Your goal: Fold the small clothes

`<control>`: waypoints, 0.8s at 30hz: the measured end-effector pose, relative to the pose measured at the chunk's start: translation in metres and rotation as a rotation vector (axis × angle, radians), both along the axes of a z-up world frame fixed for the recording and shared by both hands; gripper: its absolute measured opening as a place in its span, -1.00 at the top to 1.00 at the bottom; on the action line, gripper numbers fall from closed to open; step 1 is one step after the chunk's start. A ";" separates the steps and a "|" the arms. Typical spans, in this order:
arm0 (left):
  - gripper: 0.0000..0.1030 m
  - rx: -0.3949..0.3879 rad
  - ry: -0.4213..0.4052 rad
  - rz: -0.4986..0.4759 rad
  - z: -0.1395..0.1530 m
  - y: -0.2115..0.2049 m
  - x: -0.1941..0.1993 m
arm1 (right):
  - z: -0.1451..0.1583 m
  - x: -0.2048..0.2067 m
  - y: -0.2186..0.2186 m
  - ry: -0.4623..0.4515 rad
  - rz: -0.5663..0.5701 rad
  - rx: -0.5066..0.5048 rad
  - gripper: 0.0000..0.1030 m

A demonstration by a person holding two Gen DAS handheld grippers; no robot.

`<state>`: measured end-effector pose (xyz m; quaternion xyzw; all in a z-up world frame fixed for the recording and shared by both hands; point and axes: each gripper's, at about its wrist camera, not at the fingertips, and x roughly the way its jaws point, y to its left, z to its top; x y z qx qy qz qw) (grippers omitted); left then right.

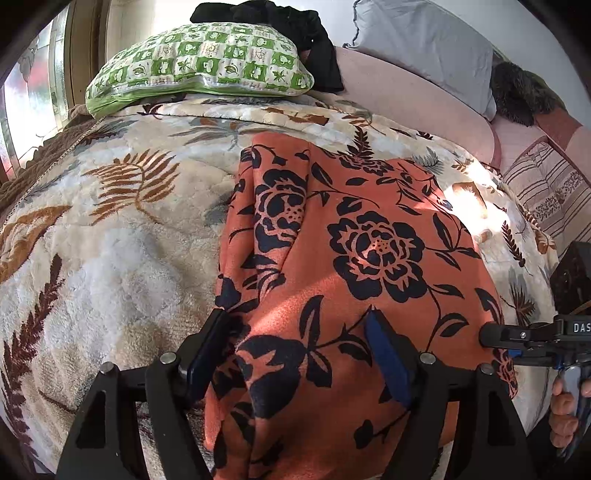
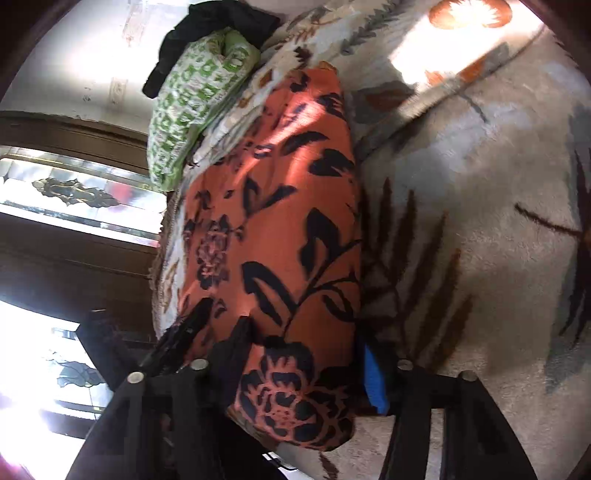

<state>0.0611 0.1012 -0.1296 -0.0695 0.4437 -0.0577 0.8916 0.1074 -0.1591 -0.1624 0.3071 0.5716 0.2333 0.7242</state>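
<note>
An orange garment with black flowers [image 1: 354,251] lies folded lengthwise on a cream leaf-patterned blanket [image 1: 110,229]. My left gripper [image 1: 295,321] is open, its blue-padded fingers [image 1: 384,354] straddling the garment's near end. My right gripper [image 2: 303,354] is open around the garment's [image 2: 273,206] near end too; it also shows in the left wrist view [image 1: 491,334], at the garment's right edge. The right wrist view is tilted and blurred.
A green checked pillow [image 1: 199,62] with black clothes [image 1: 295,26] on it lies at the bed's far end. A grey pillow [image 1: 424,40] and a striped cushion [image 1: 550,188] are at the right. A window [image 2: 74,192] is at the left.
</note>
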 end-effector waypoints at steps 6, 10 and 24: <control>-0.62 -0.040 0.024 0.022 -0.004 0.009 0.004 | 0.028 -0.006 0.016 -0.115 0.048 -0.143 0.25; -0.61 -0.106 0.032 0.035 -0.001 0.019 0.002 | 0.015 -0.002 0.011 -0.058 0.049 -0.132 -0.05; 0.67 -0.422 0.169 0.057 0.010 0.069 -0.008 | 0.045 0.031 0.068 -0.182 0.164 -0.215 -0.50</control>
